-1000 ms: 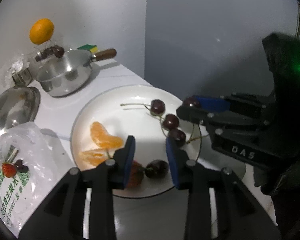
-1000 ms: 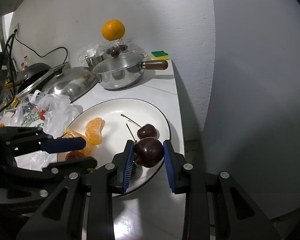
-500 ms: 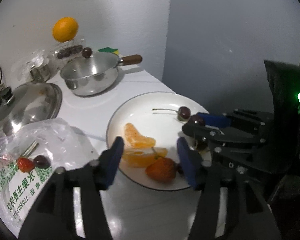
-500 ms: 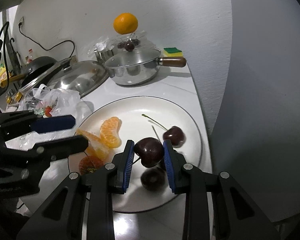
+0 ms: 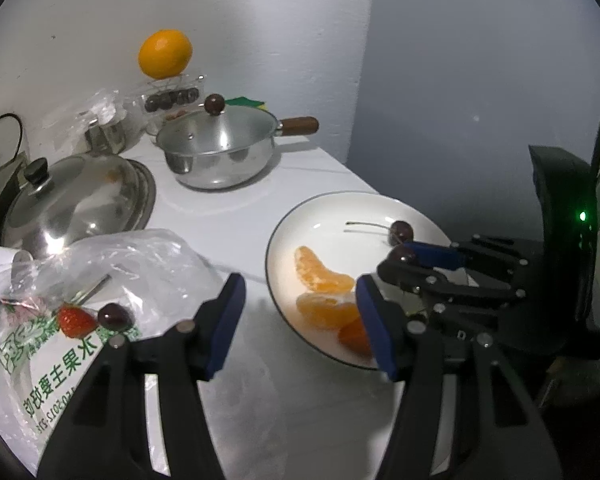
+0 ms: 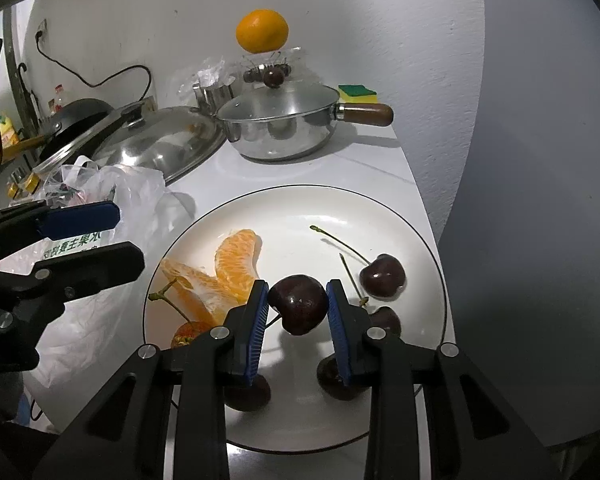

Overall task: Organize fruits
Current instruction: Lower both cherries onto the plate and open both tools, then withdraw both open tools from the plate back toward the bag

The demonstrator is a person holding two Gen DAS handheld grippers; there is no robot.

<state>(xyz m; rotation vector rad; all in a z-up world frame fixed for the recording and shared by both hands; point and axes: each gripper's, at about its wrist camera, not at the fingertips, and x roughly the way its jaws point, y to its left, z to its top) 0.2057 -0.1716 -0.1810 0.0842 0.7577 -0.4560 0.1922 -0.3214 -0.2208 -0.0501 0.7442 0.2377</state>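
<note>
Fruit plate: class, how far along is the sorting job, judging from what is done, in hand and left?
Done: orange segments, a strawberry and several cherries lie on the white plate. In hand: the right gripper is shut on a cherry above the plate; the left gripper is open and empty. Left: a strawberry and cherry in the plastic bag.

Polished steel saucepan (image 6: 278, 128) with brown wooden handle, upper centre; glossy white ceramic plate (image 6: 400, 220); crinkled clear plastic bag (image 5: 112, 264), lower left.
</note>
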